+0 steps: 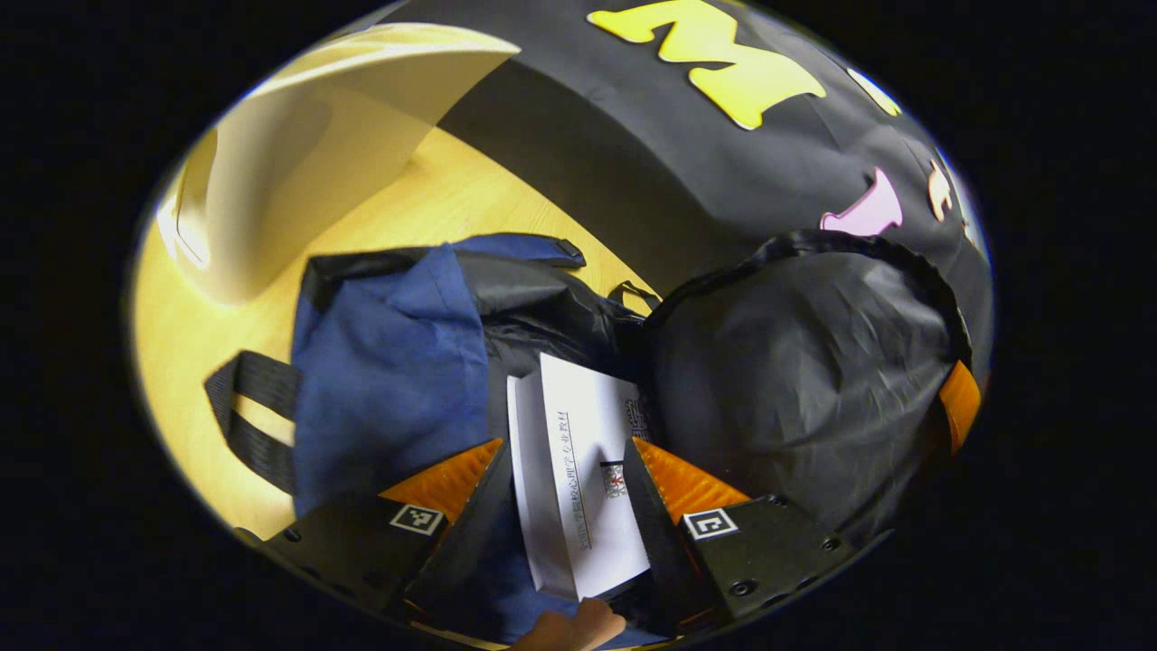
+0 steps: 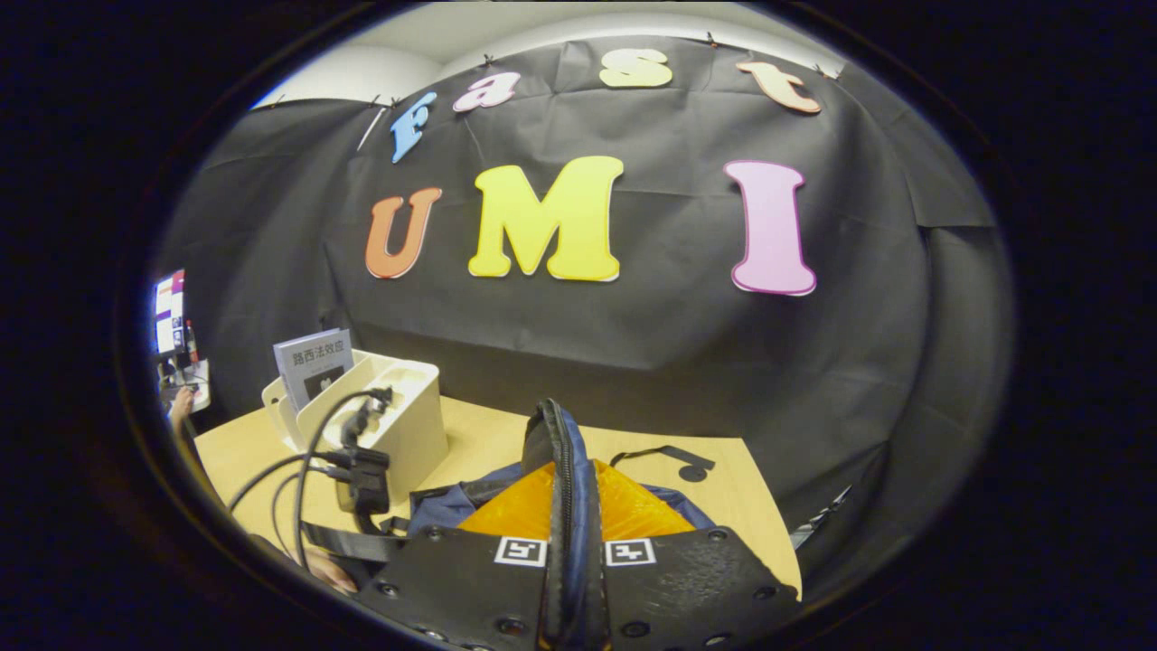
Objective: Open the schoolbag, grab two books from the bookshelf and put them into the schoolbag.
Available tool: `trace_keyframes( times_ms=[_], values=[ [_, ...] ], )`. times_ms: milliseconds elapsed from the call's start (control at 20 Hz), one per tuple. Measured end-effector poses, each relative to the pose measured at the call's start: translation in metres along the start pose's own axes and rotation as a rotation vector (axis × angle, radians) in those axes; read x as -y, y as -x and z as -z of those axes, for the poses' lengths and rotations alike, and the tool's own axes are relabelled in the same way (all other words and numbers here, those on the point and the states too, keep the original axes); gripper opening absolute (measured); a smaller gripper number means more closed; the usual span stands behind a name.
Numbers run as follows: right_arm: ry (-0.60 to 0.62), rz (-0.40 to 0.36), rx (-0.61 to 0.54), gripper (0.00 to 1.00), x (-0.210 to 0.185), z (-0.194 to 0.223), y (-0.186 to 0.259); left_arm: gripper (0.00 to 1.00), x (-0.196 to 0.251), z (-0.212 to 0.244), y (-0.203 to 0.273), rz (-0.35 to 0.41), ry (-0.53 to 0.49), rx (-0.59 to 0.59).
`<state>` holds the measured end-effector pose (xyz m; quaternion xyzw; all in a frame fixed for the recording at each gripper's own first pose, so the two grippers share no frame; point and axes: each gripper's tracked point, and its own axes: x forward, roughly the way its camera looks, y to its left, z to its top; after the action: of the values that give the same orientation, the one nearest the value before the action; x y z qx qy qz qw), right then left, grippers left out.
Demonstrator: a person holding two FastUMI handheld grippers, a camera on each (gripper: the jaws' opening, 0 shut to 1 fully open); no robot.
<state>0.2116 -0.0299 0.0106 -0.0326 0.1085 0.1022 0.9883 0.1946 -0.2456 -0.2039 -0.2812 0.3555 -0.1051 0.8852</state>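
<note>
In the left gripper view, a white book [image 1: 583, 470] is held between the jaws of the left gripper [image 1: 565, 475], one finger pressed on each side of it. The book is stood on end and its far end is set down into the open mouth of the schoolbag [image 1: 389, 371], between the blue front panel on one side and the black lining of the raised flap [image 1: 804, 380] on the other. A fingertip of a hand [image 1: 578, 628] is seen at the lower edge, just under the near end of the book. The schoolbag is laid on the light wooden bench [image 1: 434, 199], with a black strap [image 1: 249, 416] spread out beside it. A cream-coloured bookshelf [image 1: 298, 172] is stood on the bench beyond the bag, apart from it.

In the right gripper view, the zipped rim of the schoolbag's flap [image 2: 565, 506] is clamped between the jaws of the right gripper [image 2: 576, 533] and is held upright, so that a narrow dark band is run up the middle between the two fingers. The blue body of the bag is seen just beyond the fingers. Farther off on the bench, the bookshelf [image 2: 407, 425] is seen with a grey book [image 2: 314, 362] stood upright in one of its compartments. In front of the bookshelf, the other gripper's black cables [image 2: 316, 461] are looped
</note>
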Motion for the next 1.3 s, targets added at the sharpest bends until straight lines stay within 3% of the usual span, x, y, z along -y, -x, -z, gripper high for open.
trace_keyframes(
  times_ms=[300, 450, 650, 750, 1000, 1150, 1200, 1250, 1300],
  values=[
    [-0.011, 0.042, -0.013, 0.09, 0.007, 0.013, 0.006, 0.81, -0.011, -0.037, 0.058, -0.023, -0.232, 0.126],
    [-0.028, 0.056, -0.018, 0.09, 0.007, 0.019, 0.005, 0.81, -0.016, -0.069, 0.093, -0.032, -0.289, 0.202],
    [-0.044, 0.061, -0.036, 0.09, 0.006, 0.029, 0.005, 0.81, -0.034, -0.136, 0.146, -0.103, -0.385, 0.377],
    [-0.062, 0.059, -0.043, 0.09, 0.006, 0.032, 0.003, 0.8, -0.026, -0.162, 0.171, -0.073, -0.437, 0.45],
    [-0.055, 0.067, -0.053, 0.09, 0.004, 0.037, 0.004, 0.81, -0.042, -0.225, 0.229, -0.106, -0.48, 0.563],
    [-0.048, 0.068, -0.053, 0.09, 0.004, 0.039, 0.006, 0.88, -0.074, -0.279, 0.258, -0.244, -0.537, 0.625],
    [-0.049, 0.068, -0.055, 0.06, 0.003, 0.04, 0.006, 0.8, -0.082, -0.297, 0.267, -0.271, -0.552, 0.646],
    [-0.05, 0.069, -0.059, 0.09, 0.003, 0.043, 0.005, 0.84, -0.086, -0.311, 0.272, -0.284, -0.553, 0.654],
    [-0.048, 0.068, -0.062, 0.09, 0.003, 0.044, 0.005, 0.97, -0.09, -0.32, 0.274, -0.283, -0.549, 0.643]
  ],
)
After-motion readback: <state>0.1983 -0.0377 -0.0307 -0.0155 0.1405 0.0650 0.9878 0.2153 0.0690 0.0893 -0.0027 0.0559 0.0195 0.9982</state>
